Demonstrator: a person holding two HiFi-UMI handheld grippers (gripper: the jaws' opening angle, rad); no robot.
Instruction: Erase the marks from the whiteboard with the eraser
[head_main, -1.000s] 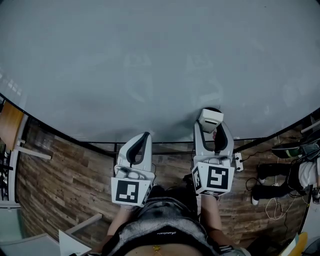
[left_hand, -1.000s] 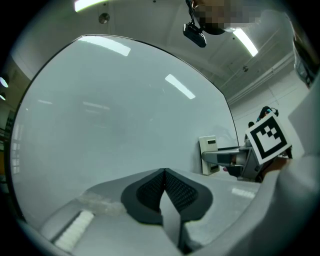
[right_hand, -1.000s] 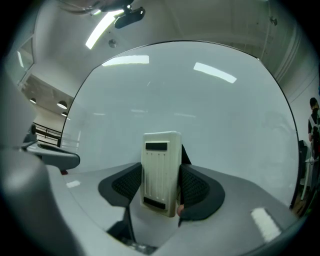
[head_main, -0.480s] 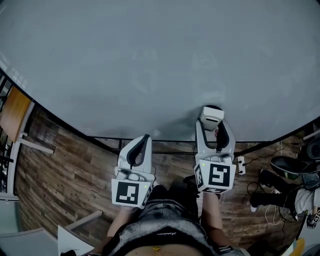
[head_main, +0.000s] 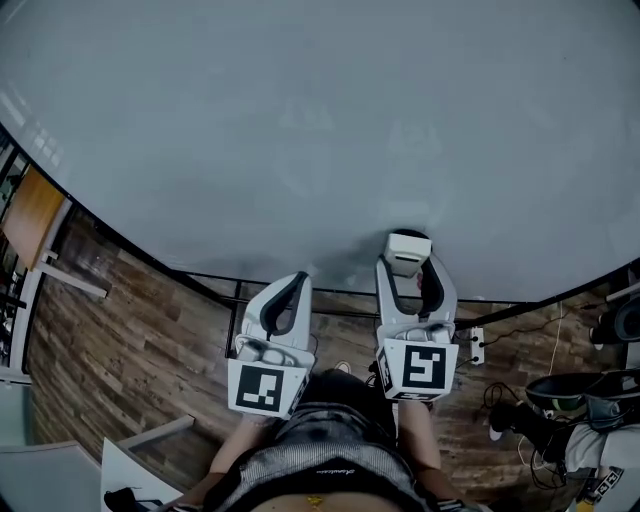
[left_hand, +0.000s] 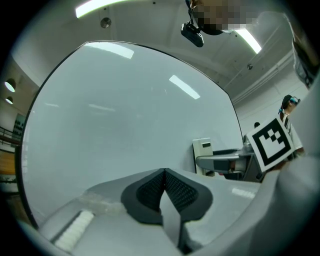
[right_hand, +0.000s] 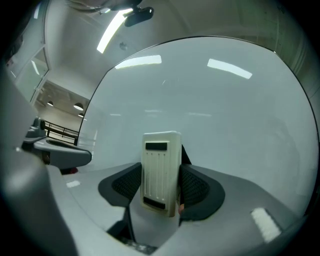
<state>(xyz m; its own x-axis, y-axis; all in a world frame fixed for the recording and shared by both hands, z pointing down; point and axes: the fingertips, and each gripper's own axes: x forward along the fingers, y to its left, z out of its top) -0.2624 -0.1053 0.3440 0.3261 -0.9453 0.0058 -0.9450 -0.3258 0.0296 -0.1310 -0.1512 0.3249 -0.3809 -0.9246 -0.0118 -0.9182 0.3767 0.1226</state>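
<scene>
Near the whiteboard's (head_main: 320, 130) lower edge, the right gripper (head_main: 405, 264) holds the white eraser (head_main: 407, 248) upright, its fingers clamped on the eraser's two sides. The eraser lies over the board's bottom strip, though whether it presses on the surface cannot be told. Just left of it, below the board's edge, the left gripper (head_main: 296, 281) points toward the board with its fingers closed together on nothing. Faint grey smears show on the board above both grippers. Wood floor (head_main: 120, 330) lies below the board.
</scene>
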